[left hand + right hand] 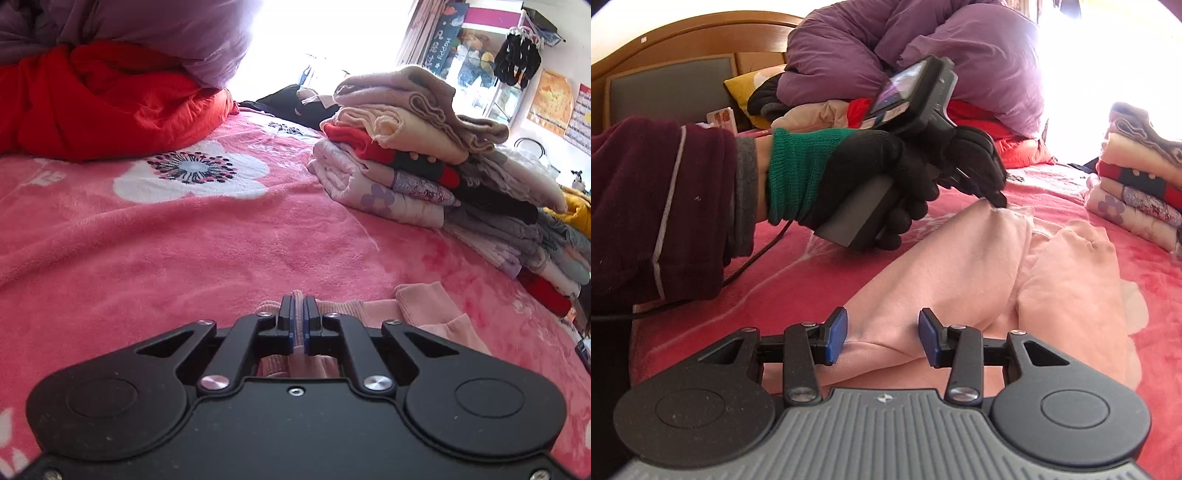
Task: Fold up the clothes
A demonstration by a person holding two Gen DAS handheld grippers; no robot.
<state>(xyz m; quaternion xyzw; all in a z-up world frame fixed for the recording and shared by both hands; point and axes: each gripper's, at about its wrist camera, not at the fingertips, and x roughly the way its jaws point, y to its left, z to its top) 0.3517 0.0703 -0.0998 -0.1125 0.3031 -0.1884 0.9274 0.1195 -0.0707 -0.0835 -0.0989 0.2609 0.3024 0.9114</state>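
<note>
A pale pink garment (960, 280) lies spread on the pink flowered blanket (184, 251). My left gripper (298, 314) is shut on a ribbed edge of that pink garment (428, 306), with fabric pinched between its blue pads. In the right wrist view the left gripper (999, 199), held by a gloved hand (879, 166), nips the garment's far edge and lifts it a little. My right gripper (882, 332) is open, its blue pads (836, 334) standing either side of a fold at the garment's near end without closing on it.
A tall stack of folded clothes (424, 162) sits on the bed's right side. A red quilt (103, 103) and a purple duvet (923, 55) are heaped at the head, before a wooden headboard (676, 59). A black cable (750, 262) trails over the blanket.
</note>
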